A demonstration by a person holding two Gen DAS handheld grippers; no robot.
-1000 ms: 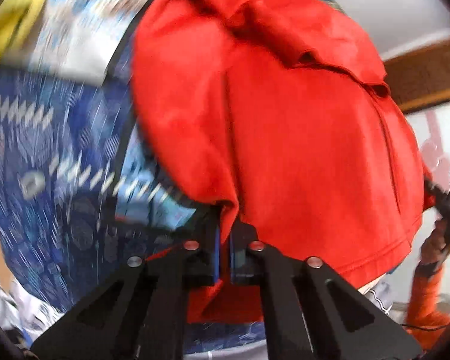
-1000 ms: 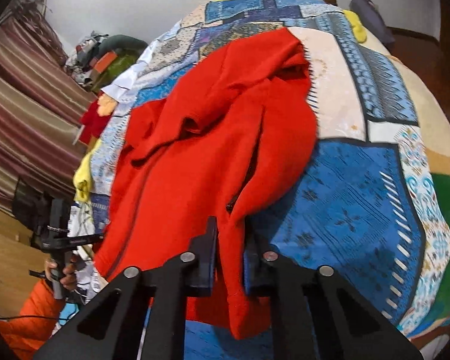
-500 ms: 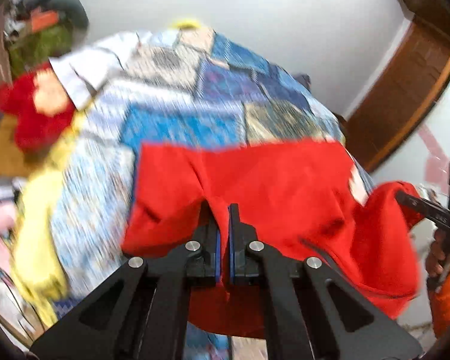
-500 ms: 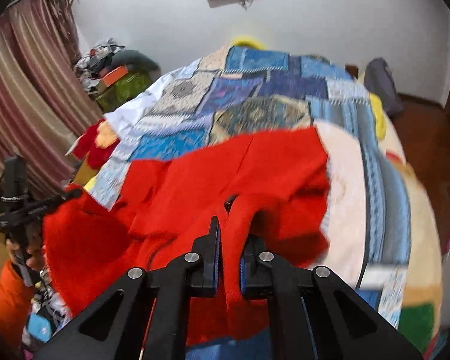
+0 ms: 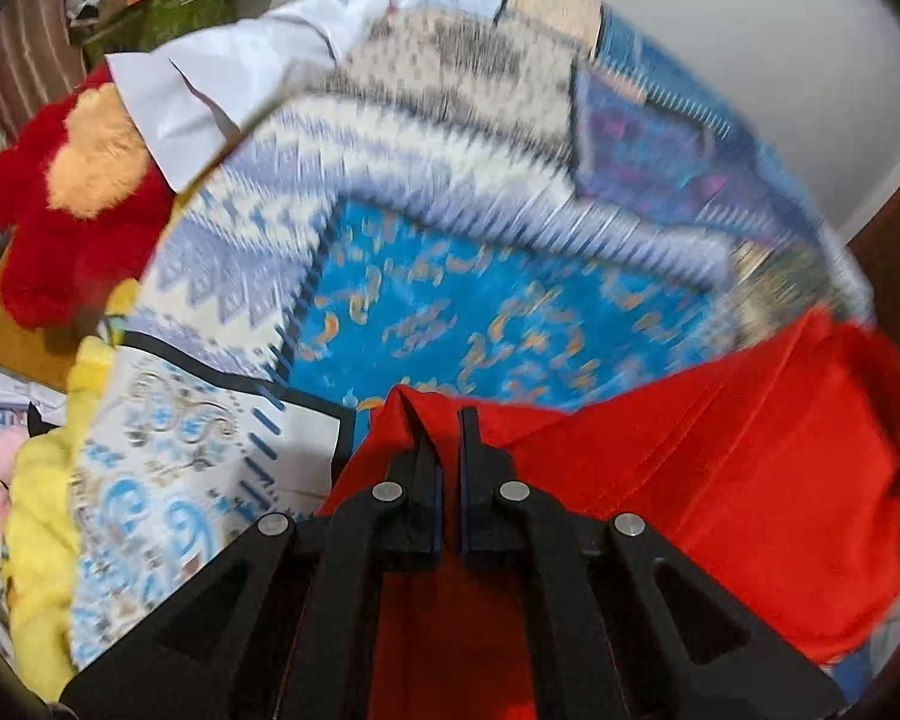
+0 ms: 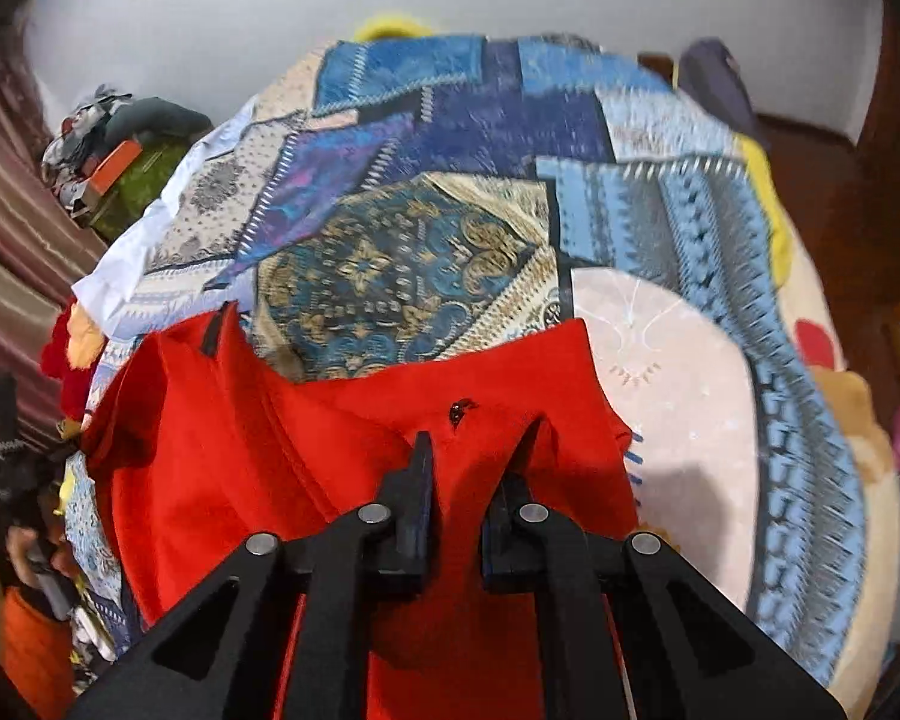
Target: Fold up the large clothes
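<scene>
A large red garment [image 5: 720,480] lies on a bed with a blue patchwork cover [image 5: 480,300]. My left gripper [image 5: 444,420] is shut on the garment's upper left edge, with cloth pinched between the fingers. In the right wrist view the garment [image 6: 270,450] spreads left across the cover [image 6: 390,264]. My right gripper [image 6: 477,438] has its fingers parted over the garment's upper right part, with red cloth bunched between them. A small dark mark [image 6: 459,411] sits on the cloth just ahead of the fingers.
A red and tan plush toy [image 5: 72,198], a white cloth [image 5: 210,84] and yellow fabric [image 5: 36,510] lie at the bed's left side. A pile of things [image 6: 120,150] stands by the curtain. A dark wooden door [image 6: 894,150] is at the right.
Both grippers swung the garment's held edge forward and down toward the far part of the bed. The right fingers have spread apart; the left stays shut on the cloth.
</scene>
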